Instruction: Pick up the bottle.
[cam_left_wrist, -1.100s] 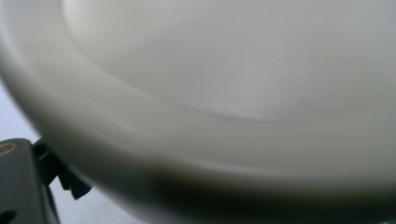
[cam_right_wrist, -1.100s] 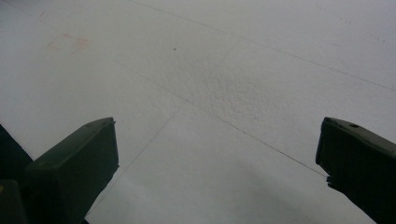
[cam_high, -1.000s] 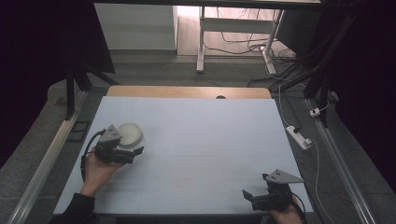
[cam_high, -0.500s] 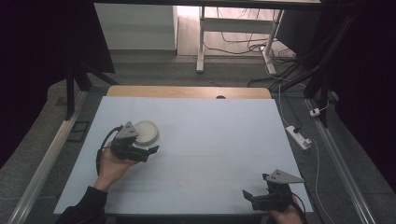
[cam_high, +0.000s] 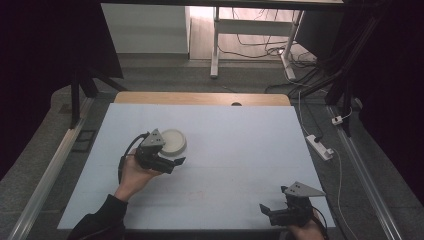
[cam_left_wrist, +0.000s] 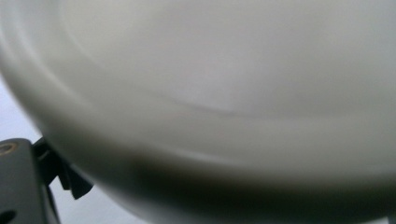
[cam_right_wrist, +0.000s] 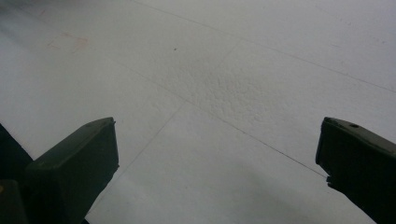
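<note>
Right against the left gripper (cam_high: 169, 162) sits a white bowl (cam_high: 172, 141), its blurred wall looming across that gripper's own view; whether the jaws grip it I cannot tell. Near the counter's (cam_high: 240, 150) front edge, the right gripper (cam_high: 267, 212) hovers over bare surface, jaws spread wide.

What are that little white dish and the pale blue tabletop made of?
The white dish looks like glazed ceramic or smooth plastic: the left gripper view shows an even, softly glossy curve, so I can't tell which. The tabletop looks like a matte foam or textured board: the right gripper view shows a fine pebbled grain and thin scored lines.
</note>
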